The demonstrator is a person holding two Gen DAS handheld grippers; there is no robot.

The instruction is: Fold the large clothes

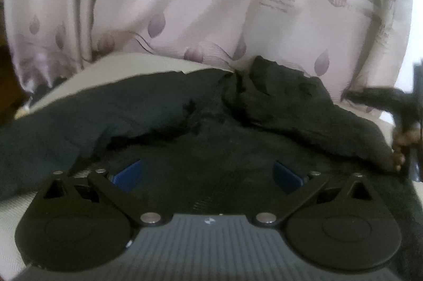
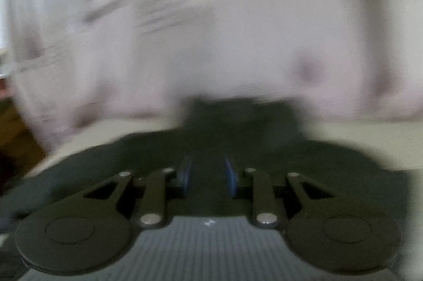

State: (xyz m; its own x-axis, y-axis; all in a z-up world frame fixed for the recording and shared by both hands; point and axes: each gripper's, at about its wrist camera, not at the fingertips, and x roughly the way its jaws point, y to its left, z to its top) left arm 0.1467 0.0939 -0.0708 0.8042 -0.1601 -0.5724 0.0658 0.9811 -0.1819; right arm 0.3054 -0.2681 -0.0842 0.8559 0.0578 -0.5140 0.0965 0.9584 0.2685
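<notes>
We see a dark garment lying rumpled on a pale bed, with a leaf-print curtain behind. Our left gripper hovers low over the cloth with its blue pads spread wide, grasping nothing. Our right gripper is blurred; its pads stand near each other over the garment, and we cannot tell whether cloth is pinched.

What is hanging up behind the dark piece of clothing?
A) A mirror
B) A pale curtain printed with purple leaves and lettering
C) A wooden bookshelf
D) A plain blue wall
B: in the left wrist view, a pale curtain with purple leaf shapes and printed lettering hangs behind the dark garment lying rumpled on the light surface.
</notes>
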